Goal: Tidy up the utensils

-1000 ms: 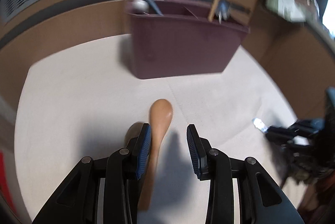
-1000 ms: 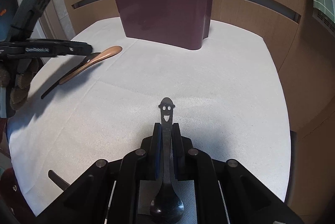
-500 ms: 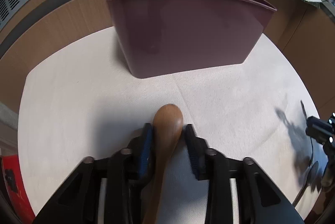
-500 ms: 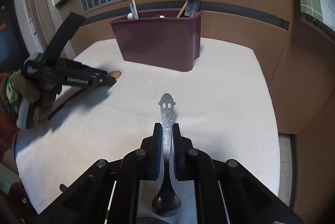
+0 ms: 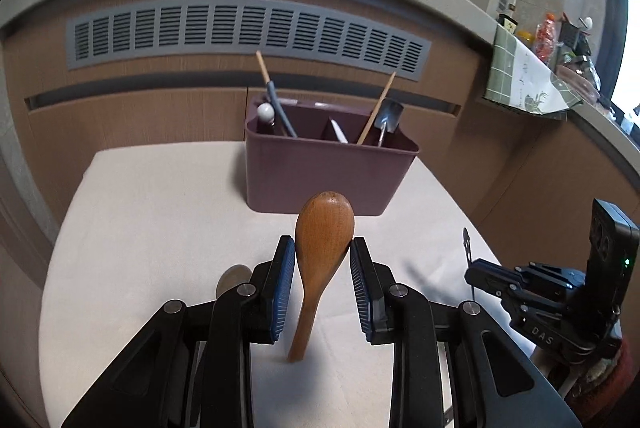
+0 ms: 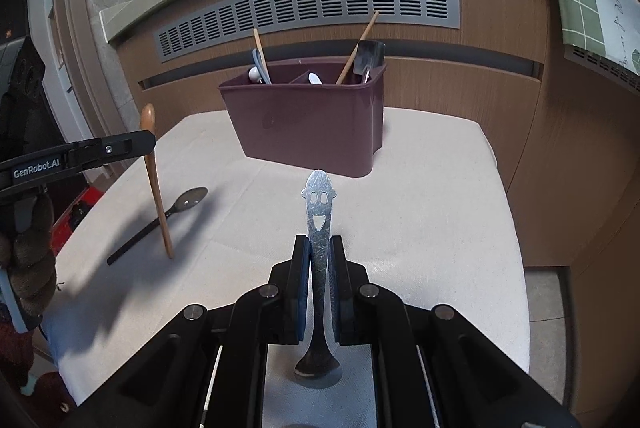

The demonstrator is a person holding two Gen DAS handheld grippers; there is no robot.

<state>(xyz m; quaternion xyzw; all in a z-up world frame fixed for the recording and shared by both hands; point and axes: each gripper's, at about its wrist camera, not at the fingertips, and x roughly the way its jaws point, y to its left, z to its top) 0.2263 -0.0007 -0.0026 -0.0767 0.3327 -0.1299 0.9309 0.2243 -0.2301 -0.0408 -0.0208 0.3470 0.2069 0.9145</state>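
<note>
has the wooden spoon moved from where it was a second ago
Yes. In the right wrist view the wooden spoon lay flat by the black spoon; now it stands nearly upright between the left gripper's jaws, bowl up.

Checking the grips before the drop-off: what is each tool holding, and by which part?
The left tool grips the wooden spoon by its bowl, handle hanging down. The right tool clamps the metal spoon mid-handle, bowl down.

left claw (image 5: 320, 284) closed on wooden spoon (image 5: 322, 248), lifted it off table
</note>
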